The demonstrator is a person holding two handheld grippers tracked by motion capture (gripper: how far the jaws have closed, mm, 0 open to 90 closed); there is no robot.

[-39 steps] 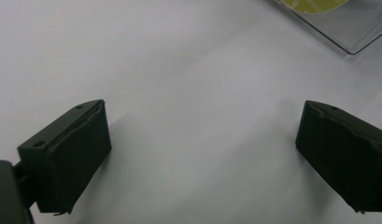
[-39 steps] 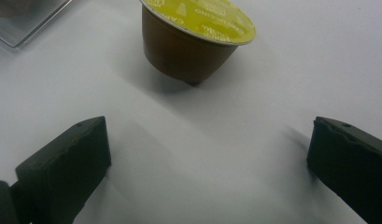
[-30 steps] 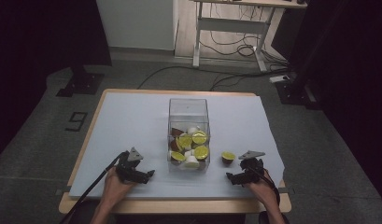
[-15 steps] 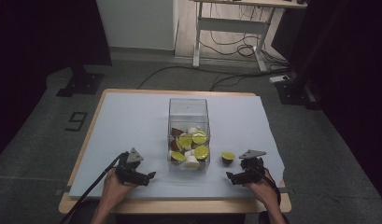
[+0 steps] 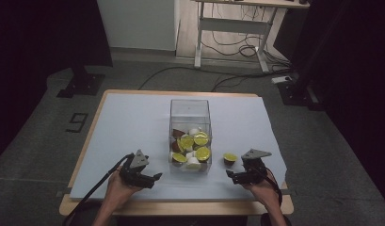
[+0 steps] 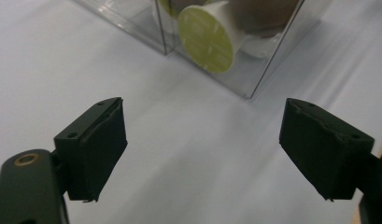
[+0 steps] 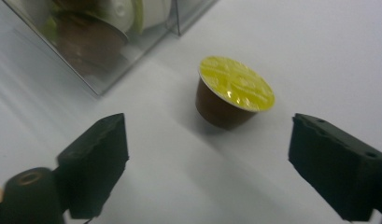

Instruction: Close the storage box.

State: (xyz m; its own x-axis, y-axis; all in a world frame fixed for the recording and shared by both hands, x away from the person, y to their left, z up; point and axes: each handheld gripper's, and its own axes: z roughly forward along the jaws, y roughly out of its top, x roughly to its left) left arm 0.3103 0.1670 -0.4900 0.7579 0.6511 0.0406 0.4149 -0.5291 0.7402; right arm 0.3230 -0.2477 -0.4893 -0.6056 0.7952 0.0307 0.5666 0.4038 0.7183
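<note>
One brown capsule (image 7: pixel 234 95) with a yellow foil lid sits alone on the white table cover (image 5: pixel 133 122), just right of the clear box (image 5: pixel 190 134), and the right gripper (image 5: pixel 239 176) hovers near it with jaws spread wide, nothing between them. Over on the left, the left gripper (image 5: pixel 150 179) (also gaping, empty) faces the box's near corner. Inside the box I count four yellow-lidded capsules (image 5: pixel 201 138) plus a few white and brown ones, too piled to count.
</note>
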